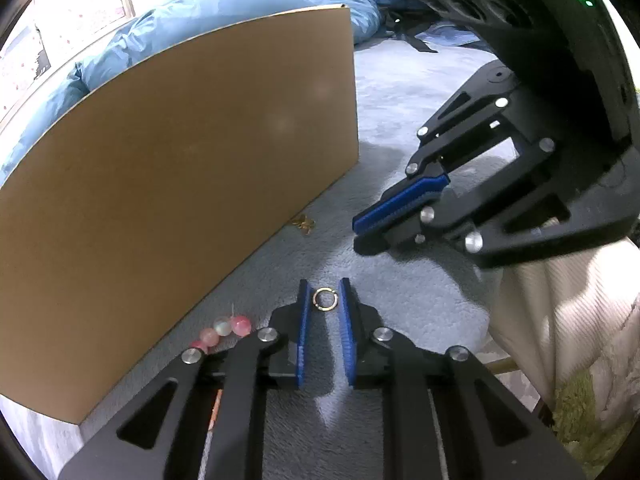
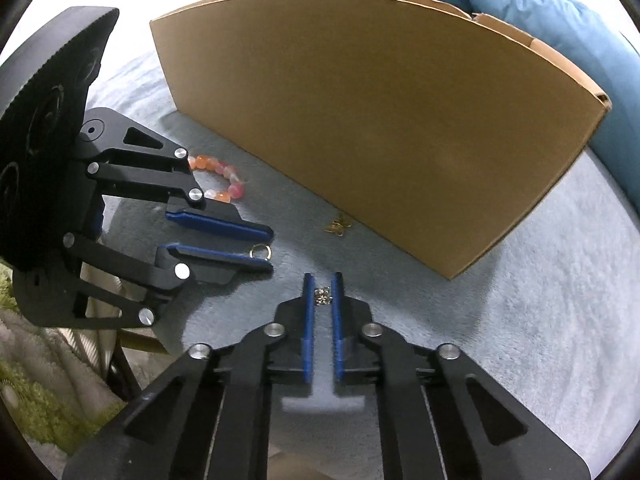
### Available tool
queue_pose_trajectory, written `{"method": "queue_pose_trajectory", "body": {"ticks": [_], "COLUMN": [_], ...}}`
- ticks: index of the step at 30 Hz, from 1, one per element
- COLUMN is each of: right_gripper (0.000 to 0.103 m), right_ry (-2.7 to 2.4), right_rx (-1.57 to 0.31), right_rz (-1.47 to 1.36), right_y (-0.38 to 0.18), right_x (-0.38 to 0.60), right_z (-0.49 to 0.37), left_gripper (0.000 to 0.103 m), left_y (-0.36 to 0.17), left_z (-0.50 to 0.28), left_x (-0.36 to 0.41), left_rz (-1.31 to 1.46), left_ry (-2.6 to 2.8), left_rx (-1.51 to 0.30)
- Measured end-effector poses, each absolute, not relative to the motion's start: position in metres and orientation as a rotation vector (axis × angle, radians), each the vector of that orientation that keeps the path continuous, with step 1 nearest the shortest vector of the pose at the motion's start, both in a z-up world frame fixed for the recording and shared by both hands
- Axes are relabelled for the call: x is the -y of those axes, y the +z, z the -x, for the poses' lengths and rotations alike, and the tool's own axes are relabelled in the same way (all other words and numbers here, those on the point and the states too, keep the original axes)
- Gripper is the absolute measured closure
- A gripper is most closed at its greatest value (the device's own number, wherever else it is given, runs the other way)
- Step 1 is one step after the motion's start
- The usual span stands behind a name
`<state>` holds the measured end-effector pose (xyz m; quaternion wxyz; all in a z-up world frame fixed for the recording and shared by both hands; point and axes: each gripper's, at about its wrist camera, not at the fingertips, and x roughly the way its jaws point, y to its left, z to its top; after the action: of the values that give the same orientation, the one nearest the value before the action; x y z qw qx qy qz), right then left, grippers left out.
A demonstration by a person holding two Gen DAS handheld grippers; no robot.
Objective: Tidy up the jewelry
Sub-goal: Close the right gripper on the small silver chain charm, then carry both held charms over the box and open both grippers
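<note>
We saw the left hand-held gripper (image 1: 325, 294) parted around a small metal ring (image 1: 325, 299) on the grey blanket (image 1: 400, 92), pink beads (image 1: 228, 330) beside the cardboard box (image 1: 180, 168), the right hand-held gripper (image 1: 362, 232) seemingly closed.

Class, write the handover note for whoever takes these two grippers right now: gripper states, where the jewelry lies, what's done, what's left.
Left gripper: open, fingers either side of the silver ring on the grey blanket.
Right gripper: open around a small sparkly stud.
Pink bead bracelet and gold butterfly charm lie beside the cardboard box.
Done: no piece gripped yet.
Left: all four pieces need sorting, probably into the box.
</note>
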<state>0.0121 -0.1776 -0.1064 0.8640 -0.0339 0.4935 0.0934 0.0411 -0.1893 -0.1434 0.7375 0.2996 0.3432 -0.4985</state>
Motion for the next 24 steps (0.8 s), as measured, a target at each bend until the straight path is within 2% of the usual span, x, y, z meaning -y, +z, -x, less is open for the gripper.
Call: {"method": "queue_pose_trajectory", "body": {"ticks": [14, 24], "right_gripper": [0.101, 0.101], "right_ry": [0.165, 0.125], "right_rx": [-0.955, -0.814], "right_rz": [0.101, 0.073], "right_y": [-0.082, -0.028], "right_x": [0.167, 0.166], "right_z": [0.020, 0.049], "left_gripper": [0.091, 0.091], "left_y": [-0.127, -0.067], "left_z": [-0.032, -0.025], "left_x": [0.181, 0.159], "left_rz": [-0.675, -0.605], "left_ry": [-1.096, -1.042], "left_rx": [-0.714, -0.598]}}
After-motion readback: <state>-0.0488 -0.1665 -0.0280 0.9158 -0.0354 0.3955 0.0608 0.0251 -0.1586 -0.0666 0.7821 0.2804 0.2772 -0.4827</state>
